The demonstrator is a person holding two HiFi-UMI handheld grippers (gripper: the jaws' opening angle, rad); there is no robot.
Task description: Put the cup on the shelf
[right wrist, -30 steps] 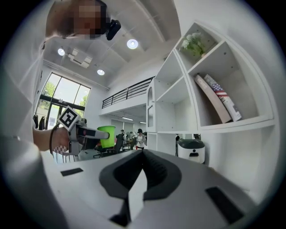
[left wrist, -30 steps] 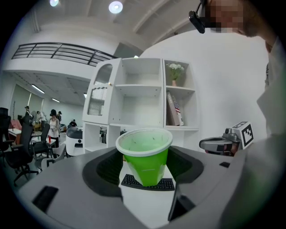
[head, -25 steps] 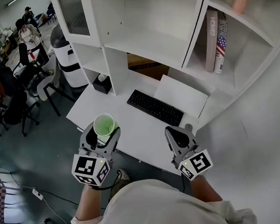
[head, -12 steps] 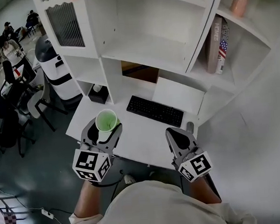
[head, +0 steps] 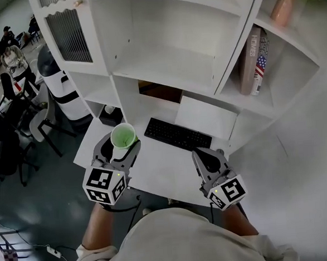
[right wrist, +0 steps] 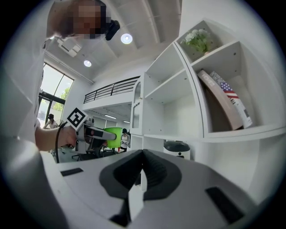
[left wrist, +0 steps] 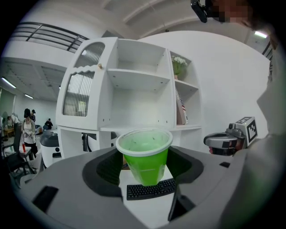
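A green plastic cup point(head: 123, 137) with a white rim stands upright between the jaws of my left gripper point(head: 120, 145), which is shut on it above the desk's left front part. In the left gripper view the cup point(left wrist: 145, 157) fills the middle of the left gripper point(left wrist: 146, 164), and the white shelf unit point(left wrist: 134, 77) rises behind it. My right gripper point(head: 208, 159) hovers over the desk's right front edge, its jaws shut with nothing in them. From the right gripper point(right wrist: 142, 173) view, the cup point(right wrist: 114, 135) shows far left.
The white shelf unit point(head: 167, 57) has open compartments above the desk point(head: 166, 169). A black keyboard point(head: 177, 134) and a white pad point(head: 207, 117) lie on the desk. Books point(head: 253, 54) and a pink vase point(head: 284, 5) fill the right compartments. A dark box point(head: 111, 115) sits at the left; chairs and people are far left.
Both grippers have moved forward over the desk toward the shelf unit, the left one carrying the cup. The jaws have not changed.
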